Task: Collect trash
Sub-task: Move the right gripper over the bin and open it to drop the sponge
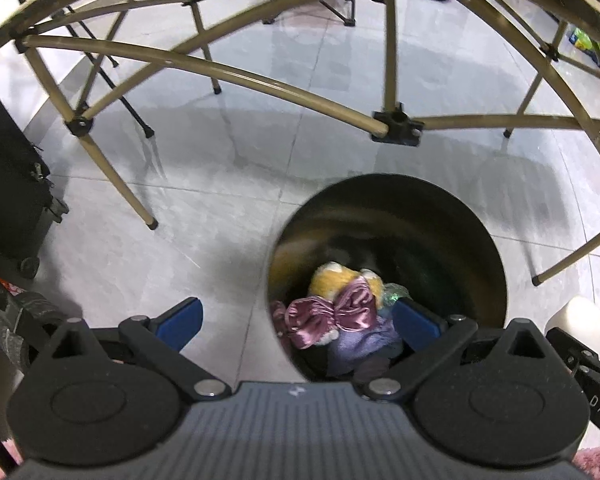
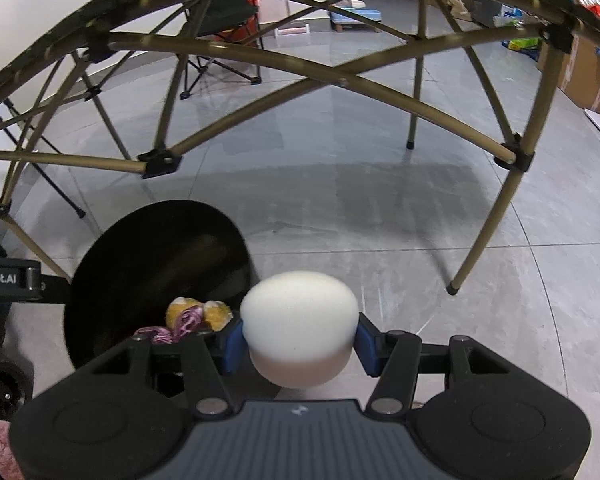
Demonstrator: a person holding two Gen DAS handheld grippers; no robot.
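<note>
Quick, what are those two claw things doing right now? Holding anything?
Left gripper: open, holding nothing, above the round black bin.
Right gripper: closed on a white rounded foam-like object.

Evenly and brightly lit from overhead, with soft grey shadows pooled on the glossy tiled floor (image 1: 228,184) under the folding frame (image 1: 396,124). Faint sheen and streaked reflections across the tiles. Strong fisheye bending toward every edge, corners vignetted to black. Slight motion blur along the far frame tubes. Deep black inside the bin (image 2: 156,264), its contents dim. White foam ball (image 2: 300,316) close to blown out.
</note>
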